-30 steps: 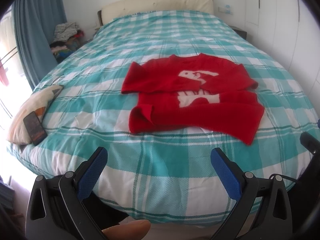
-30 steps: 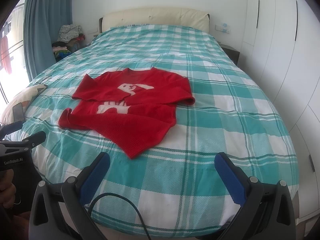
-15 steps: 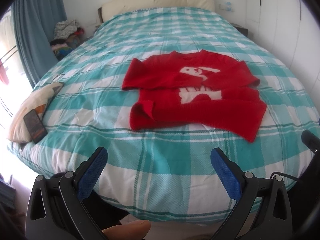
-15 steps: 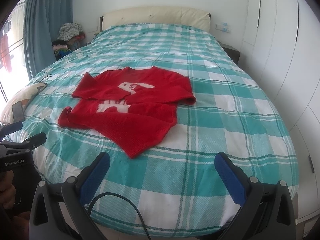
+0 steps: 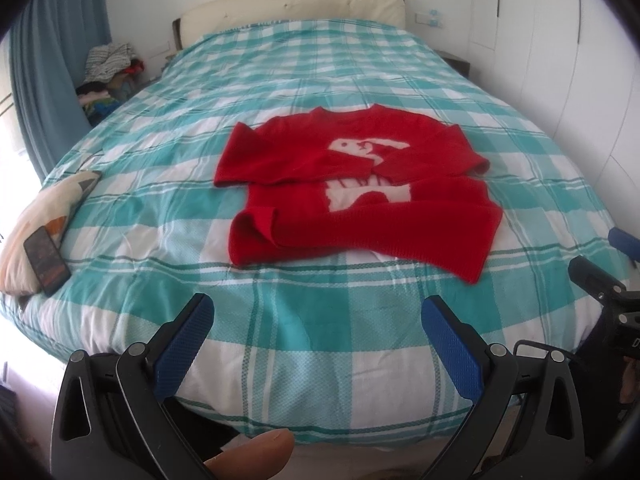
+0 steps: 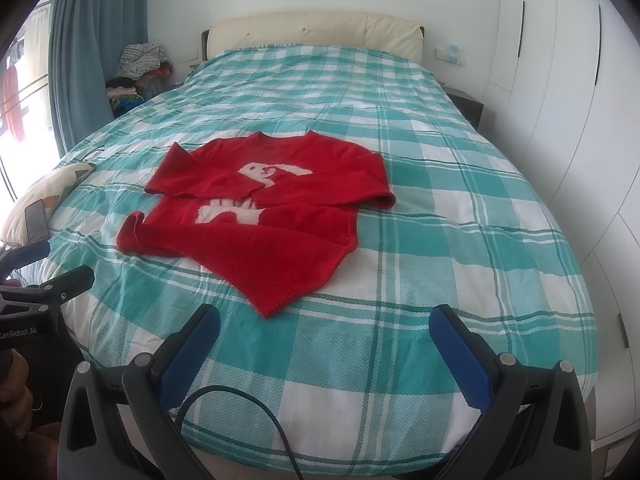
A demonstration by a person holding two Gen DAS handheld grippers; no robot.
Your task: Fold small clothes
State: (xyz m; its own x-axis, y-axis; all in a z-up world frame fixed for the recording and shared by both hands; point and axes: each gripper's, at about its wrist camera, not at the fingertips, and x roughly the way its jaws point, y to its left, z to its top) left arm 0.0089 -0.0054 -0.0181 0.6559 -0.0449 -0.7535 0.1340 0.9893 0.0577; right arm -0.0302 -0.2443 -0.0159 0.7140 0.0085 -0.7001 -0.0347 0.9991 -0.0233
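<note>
Sweater (image 5: 356,196), red, centre of frame on checked bed (image 5: 320,340), both sleeves already crossed over chest. We held left gripper (image 5: 316,320) and right gripper (image 6: 324,332) wide apart, empty, short of hem. Next, we judged: grasp hem corners, fold upward.

A bed (image 6: 460,240) in teal-and-white check fills the room, its cream headboard (image 6: 316,32) against a white wall. Blue curtains (image 6: 92,40) hang left of the bed, white wardrobe doors (image 6: 568,92) right.
</note>
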